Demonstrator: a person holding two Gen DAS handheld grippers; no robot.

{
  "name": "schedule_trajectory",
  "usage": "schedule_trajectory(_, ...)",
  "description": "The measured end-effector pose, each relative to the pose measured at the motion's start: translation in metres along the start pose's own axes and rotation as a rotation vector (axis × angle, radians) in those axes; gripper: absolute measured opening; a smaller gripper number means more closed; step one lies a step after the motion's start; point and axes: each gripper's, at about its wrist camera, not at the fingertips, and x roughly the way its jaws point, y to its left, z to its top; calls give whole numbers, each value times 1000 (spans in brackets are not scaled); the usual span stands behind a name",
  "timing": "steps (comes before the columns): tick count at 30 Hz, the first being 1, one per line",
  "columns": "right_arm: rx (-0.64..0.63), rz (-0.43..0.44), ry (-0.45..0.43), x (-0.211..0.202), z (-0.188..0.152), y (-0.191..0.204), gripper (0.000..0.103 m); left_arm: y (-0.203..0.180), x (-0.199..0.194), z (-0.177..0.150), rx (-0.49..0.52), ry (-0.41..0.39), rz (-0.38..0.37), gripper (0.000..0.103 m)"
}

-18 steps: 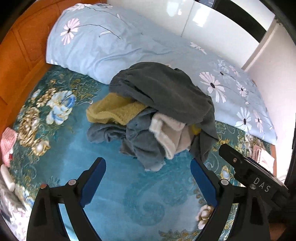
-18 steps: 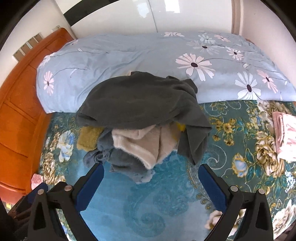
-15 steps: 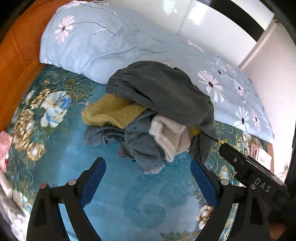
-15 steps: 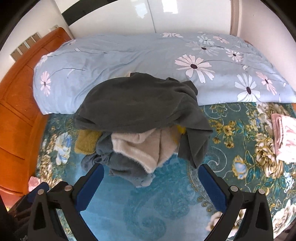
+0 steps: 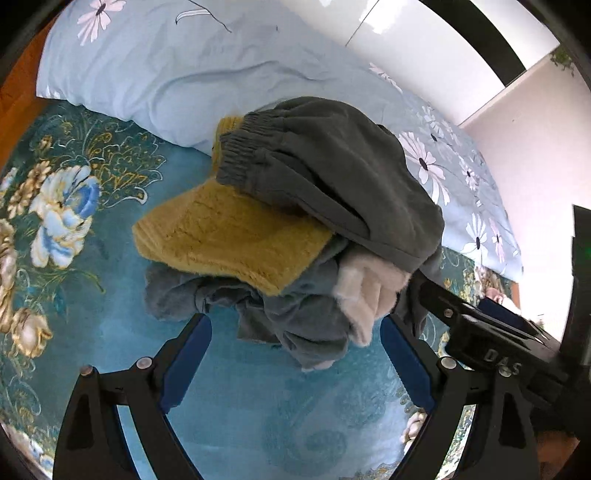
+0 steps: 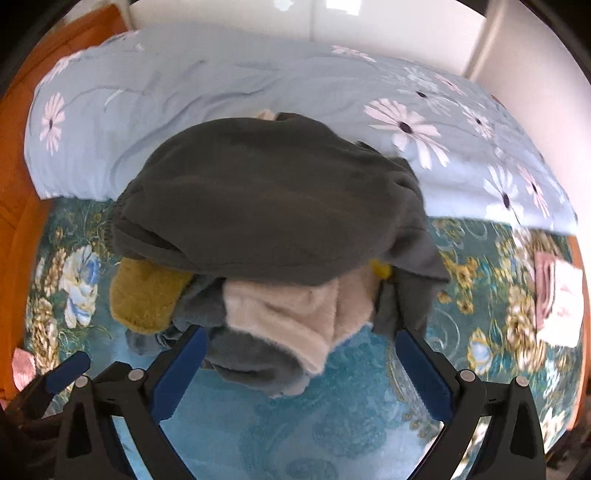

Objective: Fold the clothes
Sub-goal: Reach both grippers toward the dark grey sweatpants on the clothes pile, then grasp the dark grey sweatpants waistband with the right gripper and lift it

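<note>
A heap of clothes lies on the teal floral bedspread (image 5: 110, 295). On top is a dark grey garment with an elastic waistband (image 5: 332, 177) (image 6: 273, 206). Under it are a mustard fleece piece (image 5: 229, 240) (image 6: 144, 295), a cream fleece piece (image 5: 369, 288) (image 6: 295, 314) and a blue-grey garment (image 5: 295, 317). My left gripper (image 5: 295, 358) is open and empty, its tips just short of the heap's near edge. My right gripper (image 6: 301, 365) is open and empty, its tips at the heap's front edge. The right gripper's body (image 5: 498, 343) shows at the right of the left wrist view.
A light blue flowered quilt roll (image 5: 184, 66) (image 6: 184, 92) lies right behind the heap. An orange wooden headboard (image 6: 14, 221) bounds the left. Folded pink and white cloth (image 6: 557, 295) lies at the right edge of the bed. A white wardrobe (image 6: 369, 22) stands behind.
Both grippers have moved forward towards the heap, which now fills more of each view. The jaws have stayed open. The clothes have not moved.
</note>
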Motion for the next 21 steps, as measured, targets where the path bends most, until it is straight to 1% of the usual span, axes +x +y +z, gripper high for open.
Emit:
schedule_trajectory(1,-34,-4,1,5,4,9,103,6,1,2,-3,-3,5,93)
schedule_trajectory(4,-146,37,-20,15,17,41,103,30,-1,4,-15,-21,14,93)
schedule_trajectory(6,-237,53,-32,23,22,67,103,48,-2,2,-56,-19,13,93)
schedule_trajectory(9,-329,66,-25,36,25,98,103,70,-6,-2,-117,-19,20,93)
schedule_trajectory(11,-371,27,-45,44,29,114,103,81,-9,2,-142,-24,18,93)
schedule_trajectory(14,-428,-34,-82,53,35,128,101,95,-15,-4,-152,-19,50,93)
schedule_trajectory(15,-447,-50,-88,55,37,130,98,99,-16,-5,-152,-22,51,93)
schedule_trajectory(17,-477,-72,-76,57,42,130,76,104,-18,-10,-157,-5,71,93)
schedule_trajectory(18,-485,-73,-64,57,45,128,71,105,-19,-13,-160,1,75,93)
schedule_trajectory(19,-480,-49,-53,54,45,123,59,105,-20,-16,-163,6,77,93)
schedule_trajectory(20,-474,-20,-45,51,49,120,51,105,-22,-18,-166,9,79,93)
schedule_trajectory(21,-464,2,-43,45,52,115,38,105,-23,-20,-168,8,77,93)
